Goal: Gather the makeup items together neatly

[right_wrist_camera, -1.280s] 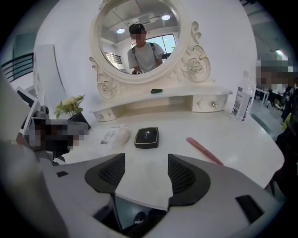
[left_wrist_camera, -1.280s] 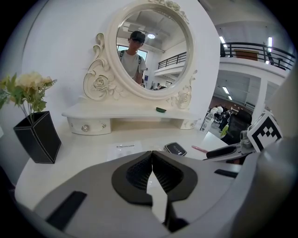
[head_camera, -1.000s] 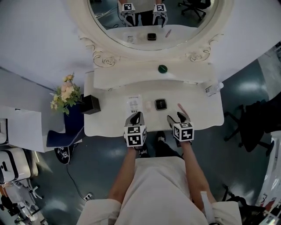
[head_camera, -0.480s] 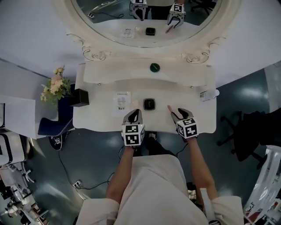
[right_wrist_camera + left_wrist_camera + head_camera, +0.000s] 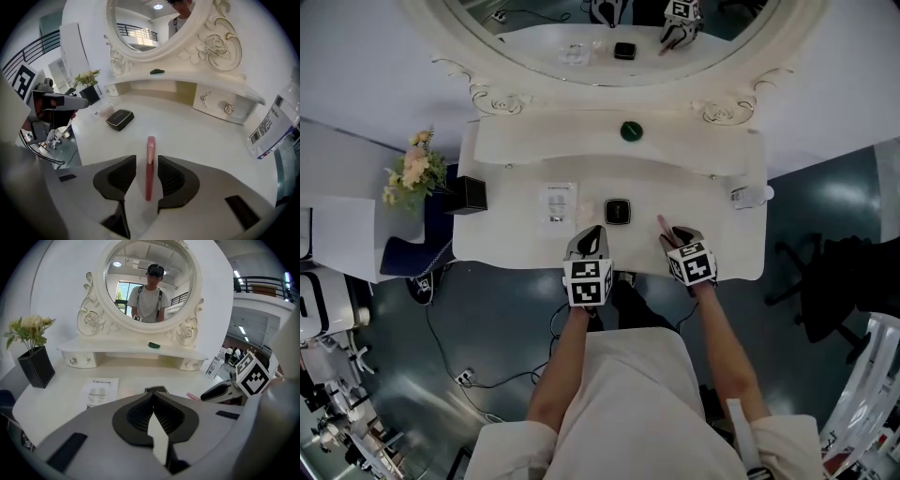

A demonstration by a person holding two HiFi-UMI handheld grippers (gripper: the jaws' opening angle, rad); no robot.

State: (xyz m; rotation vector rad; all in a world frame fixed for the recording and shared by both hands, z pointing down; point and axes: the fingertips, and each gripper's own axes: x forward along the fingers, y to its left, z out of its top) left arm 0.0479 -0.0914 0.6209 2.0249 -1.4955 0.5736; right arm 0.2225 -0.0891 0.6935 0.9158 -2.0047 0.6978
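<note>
The right tool's (image 5: 146,158) jaws have just been narrowed around the pink tube (image 5: 150,145) lying on the counter (image 5: 197,136), which is not yet pinched. The left tool (image 5: 153,394) is clenched, empty. A lift toward the black compact (image 5: 119,118) is expected next.

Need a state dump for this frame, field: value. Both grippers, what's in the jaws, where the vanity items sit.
left gripper: jaws together, nothing between them
right gripper: jaws have just been closing; pink tube between them, a gap shows on each side
black compact: flat on the table, just beyond the left gripper
leaflet: flat, left of the compact
green item: on the raised shelf
bottle: at the table's right edge
flower vase: at the table's left end
</note>
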